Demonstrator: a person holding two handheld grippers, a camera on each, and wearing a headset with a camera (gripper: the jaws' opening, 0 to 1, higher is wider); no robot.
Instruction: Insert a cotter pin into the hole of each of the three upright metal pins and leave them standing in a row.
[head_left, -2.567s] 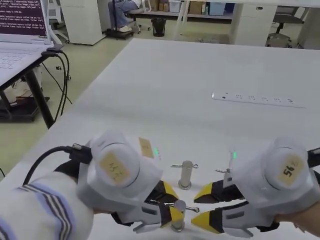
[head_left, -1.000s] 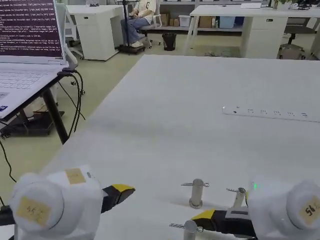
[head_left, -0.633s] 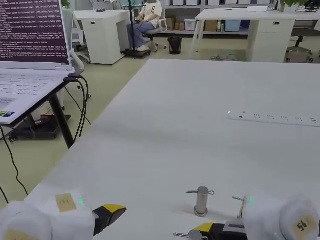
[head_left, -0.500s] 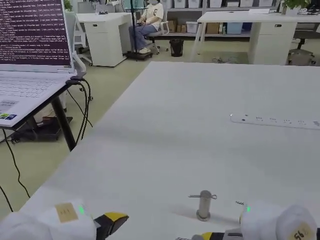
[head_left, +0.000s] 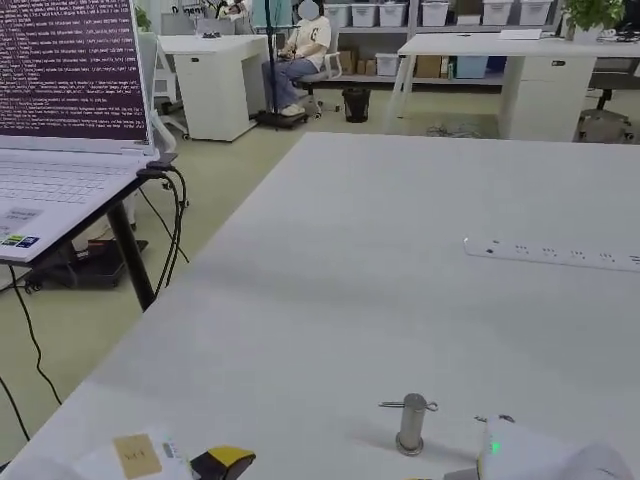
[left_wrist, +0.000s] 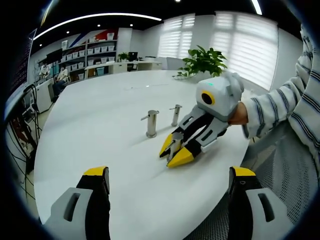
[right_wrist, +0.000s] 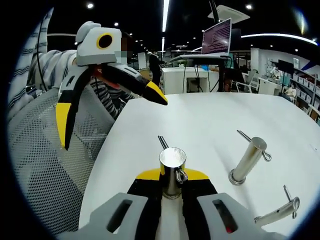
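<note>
White table (head_left: 380, 260) spreads below. Fingers of the right gripper (right_wrist: 172, 176) clamp one metal pin (right_wrist: 172, 159); two other pins (right_wrist: 248, 161) (right_wrist: 277, 211) stand beyond them. The left gripper (left_wrist: 168, 172) gapes wide.

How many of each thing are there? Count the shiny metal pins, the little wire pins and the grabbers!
Metal pins: 3
Cotter pins: 3, one through each metal pin
Grippers: 2, the left gripper and the right gripper
Total: 8
</note>
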